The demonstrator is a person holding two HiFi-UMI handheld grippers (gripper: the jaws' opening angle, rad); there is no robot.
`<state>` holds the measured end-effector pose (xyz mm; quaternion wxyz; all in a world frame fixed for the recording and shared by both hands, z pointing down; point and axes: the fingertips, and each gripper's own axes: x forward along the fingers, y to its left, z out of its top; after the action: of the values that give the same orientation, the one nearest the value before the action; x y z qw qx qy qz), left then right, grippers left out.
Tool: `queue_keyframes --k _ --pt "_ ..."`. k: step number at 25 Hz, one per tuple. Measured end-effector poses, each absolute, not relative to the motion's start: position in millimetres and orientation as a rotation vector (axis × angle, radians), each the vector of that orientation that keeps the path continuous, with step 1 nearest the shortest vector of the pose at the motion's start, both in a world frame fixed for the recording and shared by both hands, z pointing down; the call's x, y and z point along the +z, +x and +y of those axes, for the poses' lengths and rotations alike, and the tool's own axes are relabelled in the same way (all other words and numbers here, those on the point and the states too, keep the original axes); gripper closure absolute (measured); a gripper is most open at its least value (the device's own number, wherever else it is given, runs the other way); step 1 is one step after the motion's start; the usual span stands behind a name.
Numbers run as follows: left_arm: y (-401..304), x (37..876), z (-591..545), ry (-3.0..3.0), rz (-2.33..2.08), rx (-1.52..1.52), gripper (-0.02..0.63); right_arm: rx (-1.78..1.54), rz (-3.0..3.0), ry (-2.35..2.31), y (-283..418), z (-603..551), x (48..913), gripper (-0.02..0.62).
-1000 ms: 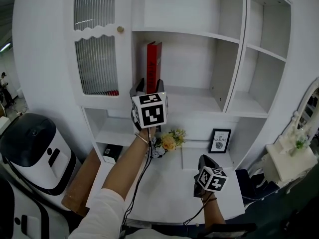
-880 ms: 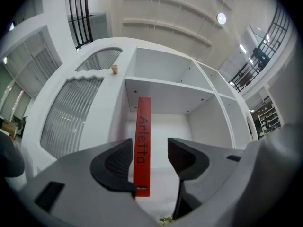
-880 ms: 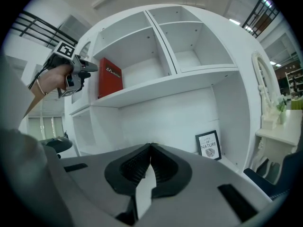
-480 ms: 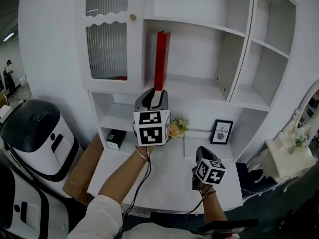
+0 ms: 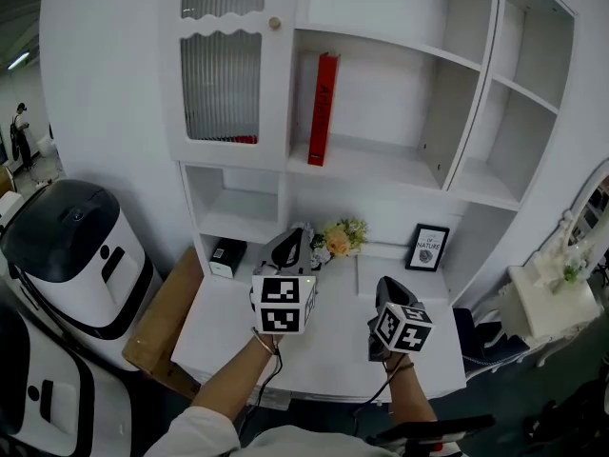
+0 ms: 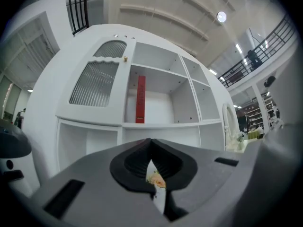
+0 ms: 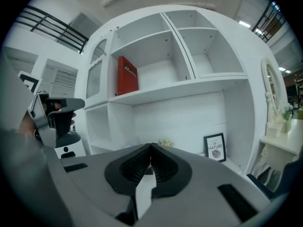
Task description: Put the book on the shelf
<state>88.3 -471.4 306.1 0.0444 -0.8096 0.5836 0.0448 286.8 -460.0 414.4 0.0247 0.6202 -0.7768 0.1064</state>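
Observation:
The red book [image 5: 324, 109] stands upright at the left end of the middle shelf [image 5: 381, 168], with nothing touching it; it also shows as the red book [image 6: 140, 99] in the left gripper view and the red book [image 7: 127, 75] in the right gripper view. My left gripper [image 5: 294, 237] hovers low over the desk, well below the book. Its jaws have just been closing and now meet with nothing between them, as the left gripper [image 6: 150, 142] shows. My right gripper [image 5: 387, 288] hangs beside it on the right, shut and empty, its jaws [image 7: 150, 148] pressed together.
A flower bunch [image 5: 341, 238] and a framed print [image 5: 428, 248] stand at the back of the white desk [image 5: 328, 355]. A small box [image 5: 226, 252] sits in the lower left cubby. A black-and-white appliance [image 5: 71, 255] and a cardboard box [image 5: 162, 322] are at the left.
My left gripper has dropped from just in front of the book on the shelf down to desk level, and its jaws have closed. The book stays on the shelf. The right gripper barely shifted.

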Motion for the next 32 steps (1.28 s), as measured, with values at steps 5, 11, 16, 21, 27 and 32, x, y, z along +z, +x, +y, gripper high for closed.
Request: queue_keyframes --k 5,11,16,21,27,32 --pt "85.3 338.9 -453.6 -2.515 1.773 0.134 0.598 0.161 -2.4 1.97 281.4 -448.9 398.8 0.574" --pt "82.4 369.0 -454.1 -2.54 1.788 0.085 0.598 -0.047 -2.365 2.026 289.2 -436.8 381.8 0.574" --pt "89.1 376.9 -457.7 -2.553 1.82 0.083 0.598 -0.004 -2.401 2.042 303.7 -435.0 381.8 0.574" --pt "94.3 385.7 -460.1 -2.547 1.854 0.064 0.598 -0.061 -2.385 1.949 303.8 -435.1 383.7 0.574" --pt "94.2 386.2 -461.7 -2.521 1.881 0.051 0.598 -0.054 -2.414 1.922 303.4 -439.6 382.9 0.574" --pt "92.4 388.4 -460.7 -2.512 1.905 0.044 0.598 -0.053 -2.433 1.907 302.6 -440.3 381.3 0.574"
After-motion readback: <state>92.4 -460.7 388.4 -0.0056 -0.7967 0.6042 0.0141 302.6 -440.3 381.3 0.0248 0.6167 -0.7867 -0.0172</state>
